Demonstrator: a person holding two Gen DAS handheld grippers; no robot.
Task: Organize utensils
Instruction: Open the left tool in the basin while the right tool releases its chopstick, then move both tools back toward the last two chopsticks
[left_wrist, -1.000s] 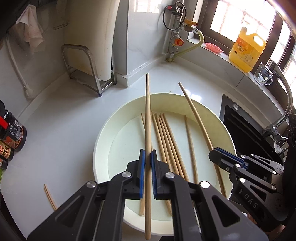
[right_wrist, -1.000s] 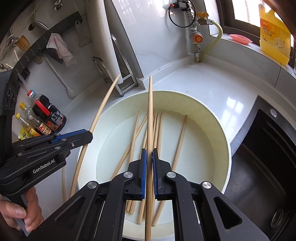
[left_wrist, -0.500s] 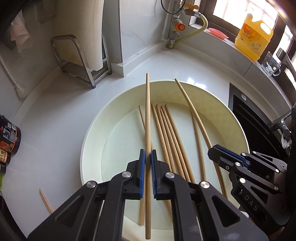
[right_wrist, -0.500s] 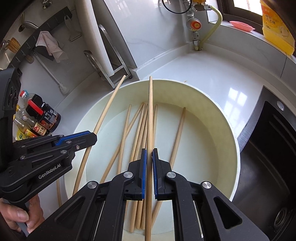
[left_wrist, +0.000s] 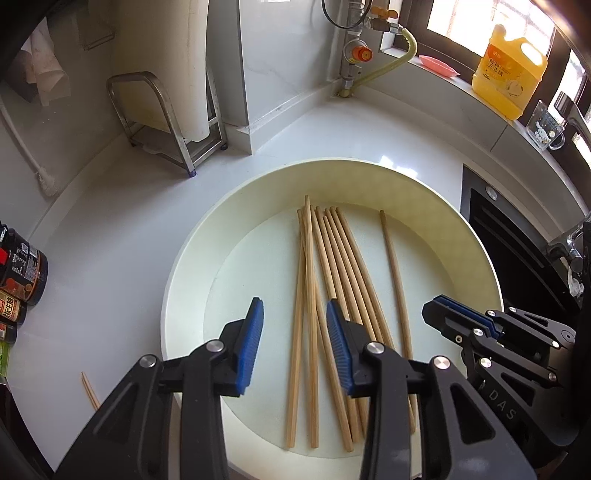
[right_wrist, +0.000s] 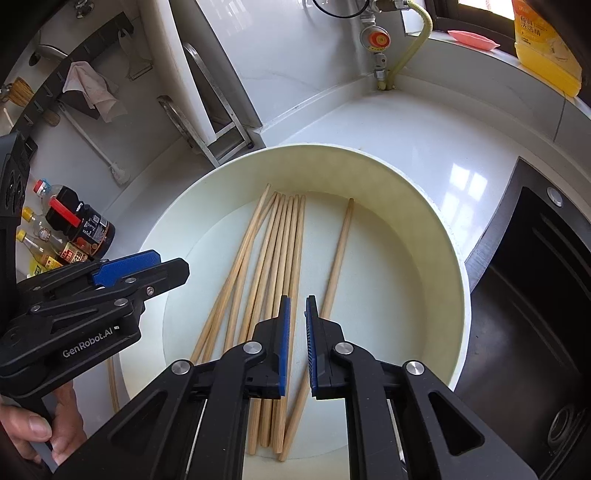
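Note:
Several wooden chopsticks (left_wrist: 332, 266) (right_wrist: 273, 251) lie side by side on the floor of a round cream basin (left_wrist: 192, 240) (right_wrist: 443, 236). One more chopstick (left_wrist: 395, 273) (right_wrist: 338, 254) lies apart to their right. My left gripper (left_wrist: 295, 325) (right_wrist: 166, 264) hangs over the near part of the basin, its jaws opening; loose chopsticks lie below the gap, untouched. My right gripper (right_wrist: 297, 332) (left_wrist: 439, 306) hovers to its right. Its jaws are opening by a narrow gap and grip nothing.
A stray chopstick (left_wrist: 90, 391) (right_wrist: 112, 380) lies on the white counter left of the basin. Sauce bottles (left_wrist: 22, 269) (right_wrist: 81, 229) stand at far left, a metal rack (left_wrist: 166, 122) behind. A black sink (left_wrist: 517, 251) (right_wrist: 535, 295) lies right. A hand (right_wrist: 40, 432) holds the left gripper.
Each gripper held one chopstick upright over the basin; both have let go and those chopsticks now lie in the basin. Left jaws spread wide, right jaws parted slightly. Both grippers sank a little.

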